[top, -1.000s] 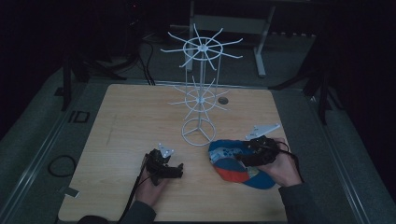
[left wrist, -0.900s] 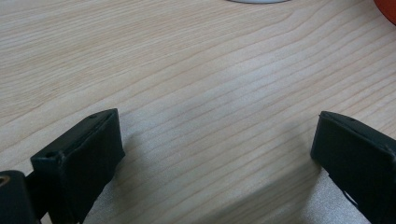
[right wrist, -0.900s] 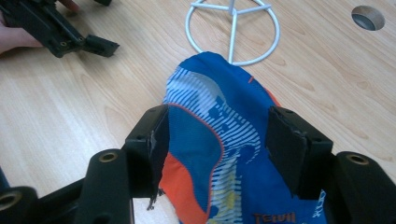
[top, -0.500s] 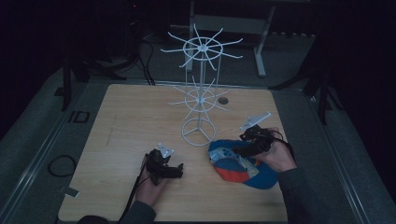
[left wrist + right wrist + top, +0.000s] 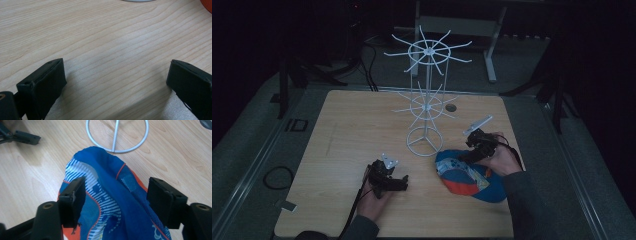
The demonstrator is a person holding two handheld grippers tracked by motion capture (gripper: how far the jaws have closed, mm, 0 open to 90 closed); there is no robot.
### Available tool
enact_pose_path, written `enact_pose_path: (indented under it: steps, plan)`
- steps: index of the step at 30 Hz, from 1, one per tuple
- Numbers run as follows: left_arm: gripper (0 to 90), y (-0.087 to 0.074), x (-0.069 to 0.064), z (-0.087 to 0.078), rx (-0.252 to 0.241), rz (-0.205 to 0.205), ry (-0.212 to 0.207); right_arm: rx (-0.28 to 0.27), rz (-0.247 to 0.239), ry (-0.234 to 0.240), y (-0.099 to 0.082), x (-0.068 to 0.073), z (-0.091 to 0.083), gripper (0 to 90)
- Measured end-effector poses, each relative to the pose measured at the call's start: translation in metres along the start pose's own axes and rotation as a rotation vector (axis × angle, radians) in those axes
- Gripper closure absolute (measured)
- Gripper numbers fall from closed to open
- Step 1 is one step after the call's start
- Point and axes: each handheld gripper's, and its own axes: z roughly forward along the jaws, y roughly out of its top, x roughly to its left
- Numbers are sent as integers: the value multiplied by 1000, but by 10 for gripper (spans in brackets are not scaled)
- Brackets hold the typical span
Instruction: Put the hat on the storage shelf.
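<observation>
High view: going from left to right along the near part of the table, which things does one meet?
Left tongs in a hand, resting on the table → ring base of the white wire rack → blue and orange cap → right tongs, over the cap's far edge.

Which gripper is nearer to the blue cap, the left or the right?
Right. The right gripper straddles the blue cap; the left gripper rests on the table, apart from it.

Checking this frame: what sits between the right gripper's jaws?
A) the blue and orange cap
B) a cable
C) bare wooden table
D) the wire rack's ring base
A: in the right gripper view the open right gripper straddles the blue and orange cap, with the wire rack's ring base farther off on the table.
</observation>
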Motion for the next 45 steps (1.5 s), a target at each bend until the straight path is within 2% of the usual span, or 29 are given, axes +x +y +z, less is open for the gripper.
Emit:
enact_pose_path:
  steps: [13, 20, 23, 26, 27, 30, 33, 36, 37, 39, 42, 43, 44, 45]
  plan:
    - [26, 0, 0, 0, 0, 0, 0, 50, -17, 4, 9, 2, 20, 254]
    - [26, 0, 0, 0, 3, 5, -1, 102, -59, -1, 13, 5, 34, 255]
    - [26, 0, 0, 0, 4, 5, 0, 110, -72, -12, 15, 6, 38, 274]
    - [26, 0, 0, 0, 3, 4, -1, 113, -72, -4, 17, 6, 41, 292]
    - [26, 0, 0, 0, 3, 4, -1, 137, -78, -12, 17, 7, 44, 300]
    - [26, 0, 0, 0, 3, 4, 0, 160, -84, -15, 16, 6, 47, 311]
    - [26, 0, 0, 0, 4, 3, 0, 166, -86, 19, 17, 5, 50, 333]
    - [26, 0, 0, 0, 3, 5, 1, 180, -97, 23, 18, 6, 53, 344]
    - [26, 0, 0, 0, 3, 1, -1, 220, -118, 3, 19, 7, 58, 360]
    - [26, 0, 0, 0, 3, 1, -1, 257, -122, -15, 18, 8, 61, 371]
    - [26, 0, 0, 0, 2, 1, -1, 274, -131, -28, 17, 8, 63, 425]
    - [26, 0, 0, 0, 3, 1, -1, 274, -130, -21, 17, 7, 64, 520]
    - [26, 0, 0, 0, 3, 1, -1, 273, -133, -20, 18, 7, 64, 569]
    - [26, 0, 0, 0, 3, 1, -2, 275, -136, -21, 18, 8, 64, 680]
